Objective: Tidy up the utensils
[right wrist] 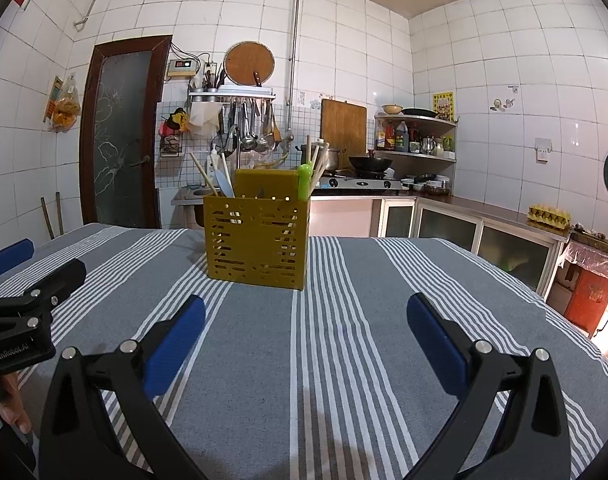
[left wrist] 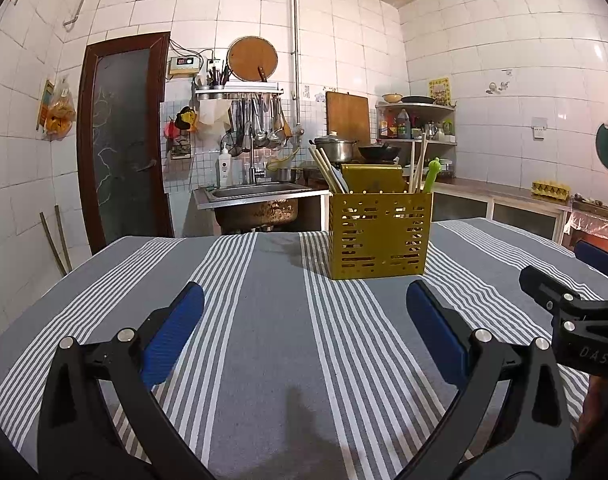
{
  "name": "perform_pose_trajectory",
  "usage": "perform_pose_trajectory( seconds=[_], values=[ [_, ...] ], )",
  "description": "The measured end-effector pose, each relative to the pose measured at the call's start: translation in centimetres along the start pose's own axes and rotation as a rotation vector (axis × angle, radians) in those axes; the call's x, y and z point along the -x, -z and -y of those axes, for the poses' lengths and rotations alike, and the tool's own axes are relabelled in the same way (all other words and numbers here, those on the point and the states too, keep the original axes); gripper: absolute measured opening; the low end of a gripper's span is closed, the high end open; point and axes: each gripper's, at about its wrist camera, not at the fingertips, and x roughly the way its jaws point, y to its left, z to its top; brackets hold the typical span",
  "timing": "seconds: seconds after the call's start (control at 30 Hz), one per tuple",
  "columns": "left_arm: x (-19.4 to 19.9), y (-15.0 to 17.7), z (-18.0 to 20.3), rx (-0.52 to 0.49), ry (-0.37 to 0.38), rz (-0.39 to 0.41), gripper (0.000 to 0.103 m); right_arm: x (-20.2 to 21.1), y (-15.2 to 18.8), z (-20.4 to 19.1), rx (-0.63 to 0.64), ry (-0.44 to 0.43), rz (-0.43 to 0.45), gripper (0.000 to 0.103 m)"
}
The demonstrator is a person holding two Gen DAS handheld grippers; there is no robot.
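A yellow perforated utensil holder (left wrist: 377, 234) stands on the striped tablecloth (left wrist: 264, 300), ahead and right of my left gripper (left wrist: 305, 300). Wooden chopsticks (left wrist: 323, 168) lean out at its left, and a green utensil (left wrist: 431, 174) and more chopsticks stick out at its right. In the right wrist view the holder (right wrist: 258, 240) stands ahead and left of my right gripper (right wrist: 305, 312), with chopsticks, a pale spoon (right wrist: 226, 180) and the green utensil (right wrist: 304, 182) in it. Both grippers are open and empty, low over the cloth.
The right gripper's body shows at the right edge of the left wrist view (left wrist: 575, 312); the left gripper's body shows at the left edge of the right wrist view (right wrist: 24, 312). Behind the table are a sink (left wrist: 256, 196), a stove with a wok (right wrist: 367, 172) and a counter (right wrist: 495, 216).
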Motion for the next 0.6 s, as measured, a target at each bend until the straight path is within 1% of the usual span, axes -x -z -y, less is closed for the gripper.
perform_pose_trajectory(
  seconds=[0.6],
  values=[
    [0.44,0.03,0.41,-0.014,-0.002,0.023,0.098,0.03,0.01,-0.02,0.001,0.0,0.001,0.099]
  ],
)
